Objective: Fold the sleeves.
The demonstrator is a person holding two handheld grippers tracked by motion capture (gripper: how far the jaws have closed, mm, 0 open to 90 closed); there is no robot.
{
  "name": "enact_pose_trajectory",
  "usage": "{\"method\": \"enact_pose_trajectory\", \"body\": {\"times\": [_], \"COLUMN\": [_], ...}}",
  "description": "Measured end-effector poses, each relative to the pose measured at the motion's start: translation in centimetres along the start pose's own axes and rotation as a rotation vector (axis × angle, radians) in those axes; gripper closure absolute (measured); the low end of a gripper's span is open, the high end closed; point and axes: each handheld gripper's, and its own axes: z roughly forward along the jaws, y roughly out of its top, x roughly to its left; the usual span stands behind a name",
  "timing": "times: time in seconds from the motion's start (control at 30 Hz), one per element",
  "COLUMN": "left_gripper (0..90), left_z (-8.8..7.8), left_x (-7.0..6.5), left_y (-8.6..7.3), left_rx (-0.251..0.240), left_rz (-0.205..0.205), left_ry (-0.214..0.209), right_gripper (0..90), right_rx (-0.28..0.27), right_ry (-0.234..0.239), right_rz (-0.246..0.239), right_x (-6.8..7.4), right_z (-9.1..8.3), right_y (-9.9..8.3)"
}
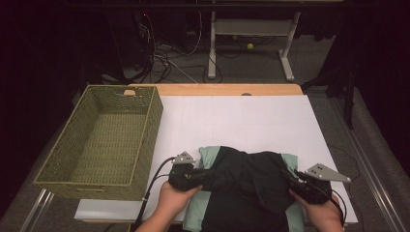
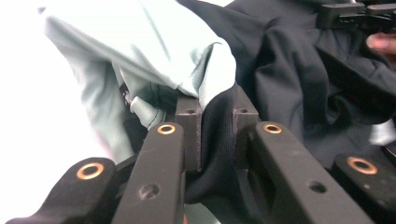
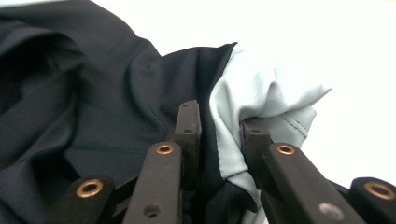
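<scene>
A garment point(image 1: 246, 179) in black and pale mint green lies bunched at the near edge of the white table point(image 1: 241, 121). My left gripper point(image 1: 199, 177) sits at its left side, shut on a fold of black cloth with mint fabric draped over the jaw tips point(image 2: 217, 116). At the garment's right side, my right gripper point(image 1: 291, 181) is shut on a fold where black and mint cloth meet point(image 3: 219, 123). A hand holds each gripper from below. The garment's near part hangs past the table edge, partly hidden by the forearms.
A woven green basket point(image 1: 150, 130), with nothing inside, stands at the table's left edge, close to the left gripper. Beyond the table, desk legs point(image 1: 287, 48) and loose cables point(image 1: 164, 63) lie on the dark floor.
</scene>
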Motion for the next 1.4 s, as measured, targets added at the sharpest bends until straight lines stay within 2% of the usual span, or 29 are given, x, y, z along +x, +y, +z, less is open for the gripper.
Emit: {"method": "enact_pose_trajectory", "body": {"times": [0.07,0.27,0.33,0.4,0.47,0.5,0.57,0.67,0.73,0.83,0.9,0.97,1.03,1.1,1.13,1.23,1.27,1.37,1.4], "left_gripper": [75.7,75.3,75.0,72.7,63.8,57.4,44.1,30.5,22.3,13.2,12.3,12.4,12.7,17.6,20.6,22.9,27.4,28.2,33.6], "left_z": [0.3,1.0,1.5,2.1,2.3,2.2,1.8,0.8,0.2,-0.5,-1.2,-1.7,-2.2,-2.5,-2.4,-1.2,-0.5,1.6,2.2], "left_x": [0.6,2.6,3.3,3.9,4.1,4.0,3.8,3.3,3.0,2.3,1.7,1.0,0.2,-0.9,-1.3,-2.3,-2.4,-2.6,-2.6], "left_y": [0.8,2.8,2.9,2.8,2.7,2.6,2.6,2.6,2.5,2.4,2.3,2.2,2.3,2.7,2.9,3.6,3.7,4.2,4.4], "left_rx": [-0.006,-0.033,-0.013,0.023,0.039,0.042,0.033,0.008,0.0,-0.012,-0.036,-0.06,-0.092,-0.123,-0.124,-0.087,-0.068,-0.007,0.005], "left_rz": [-0.006,-0.045,-0.057,-0.063,-0.063,-0.057,-0.055,-0.048,-0.039,-0.02,-0.003,0.015,0.02,0.058,0.073,0.117,0.131,0.144,0.154], "left_ry": [0.017,0.057,0.091,0.114,0.132,0.141,0.162,0.174,0.186,0.221,0.223,0.205,0.154,0.12,0.107,0.096,0.1,0.11,0.116], "right_gripper": [74.9,74.9,74.8,73.7,67.8,61.2,48.9,30.6,23.9,18.9,17.4,17.4,17.4,17.6,18.7,22.6,24.5,31.2,35.3], "right_rx": [0.004,-0.013,-0.001,0.035,0.068,0.075,0.075,0.056,0.035,0.005,-0.013,-0.029,-0.049,-0.069,-0.075,-0.083,-0.081,-0.073,-0.068], "right_ry": [-0.025,-0.052,-0.059,-0.068,-0.064,-0.055,-0.038,-0.035,-0.037,-0.049,-0.063,-0.069,-0.069,-0.069,-0.065,-0.052,-0.041,0.004,0.017], "right_rz": [-0.004,-0.004,0.003,0.002,0.01,0.024,0.024,0.004,0.012,0.003,-0.011,-0.029,-0.04,-0.051,-0.056,-0.091,-0.094,-0.111,-0.125], "right_x": [-0.4,-1.9,-2.6,-3.1,-3.4,-3.6,-3.6,-3.5,-3.5,-3.4,-3.3,-2.9,-2.5,-1.9,-1.5,-0.3,0.2,1.7,2.2], "right_z": [1.0,4.0,5.1,6.2,6.9,7.0,6.7,6.0,5.2,3.9,2.9,1.8,0.8,0.0,-0.4,-1.0,-1.0,-0.8,-0.7], "right_y": [0.8,3.3,3.9,4.1,4.0,3.9,3.8,3.6,3.5,3.5,3.4,3.3,3.1,2.8,2.6,2.1,1.9,1.3,1.1]}}
